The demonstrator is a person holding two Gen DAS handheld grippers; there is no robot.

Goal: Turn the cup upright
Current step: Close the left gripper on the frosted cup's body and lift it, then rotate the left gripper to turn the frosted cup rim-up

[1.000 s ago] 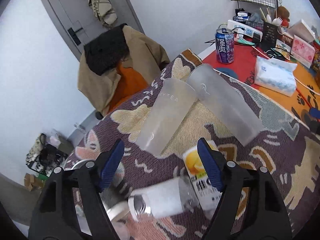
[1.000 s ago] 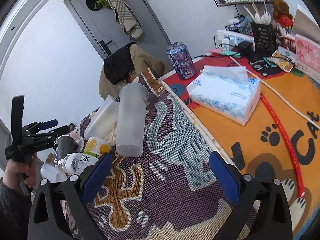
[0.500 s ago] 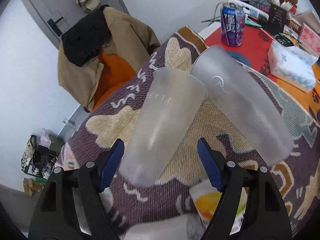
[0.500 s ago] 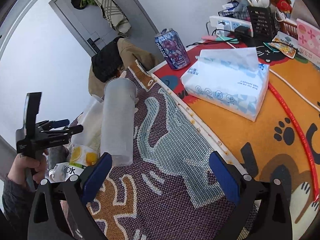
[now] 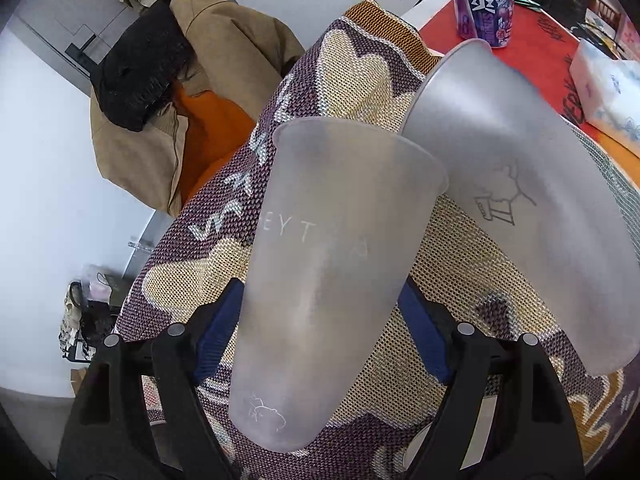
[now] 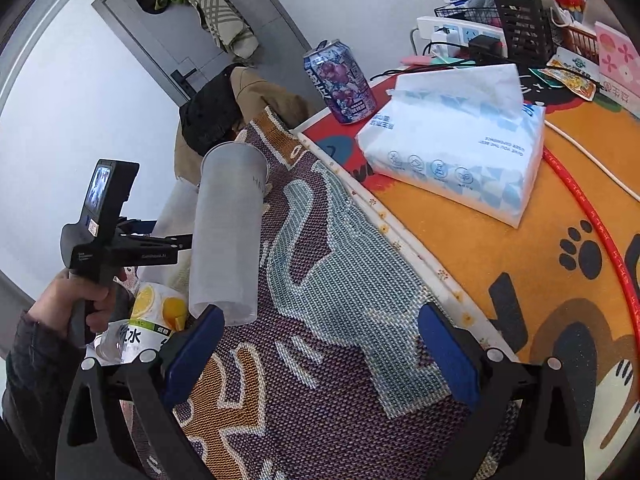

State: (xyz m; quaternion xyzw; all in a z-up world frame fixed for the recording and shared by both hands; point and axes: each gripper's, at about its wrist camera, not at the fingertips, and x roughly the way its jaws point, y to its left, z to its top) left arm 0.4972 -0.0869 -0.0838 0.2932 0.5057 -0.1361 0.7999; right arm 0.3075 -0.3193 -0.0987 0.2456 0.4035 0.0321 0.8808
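Two frosted plastic cups lie tipped on the woven mat (image 5: 452, 264) that covers this end of the table, their rims pointing away toward the coat-draped chair (image 5: 168, 76) and touching at the lip. The nearer cup (image 5: 320, 280), printed with pale letters, sits between the spread fingers of the left claw (image 5: 320, 332), its base closest to the camera; the blue pads (image 5: 218, 330) flank its sides but I cannot tell whether they touch it, so the claw reads as released, lined up for a squeeze across the body. That low, level approach makes sense: gripping the middle would let the wrist roll the cup onto its base. The second cup (image 5: 532, 200), with a small line drawing, lies just to the right. From the right wrist view, the person's left hand (image 6: 78, 300) clutches the handle, held low beside a lemon drink bottle (image 6: 156, 320). The right claw (image 6: 316, 356) hangs wide and empty above the mat, near a tissue pack (image 6: 452, 152) and a can (image 6: 340, 80).
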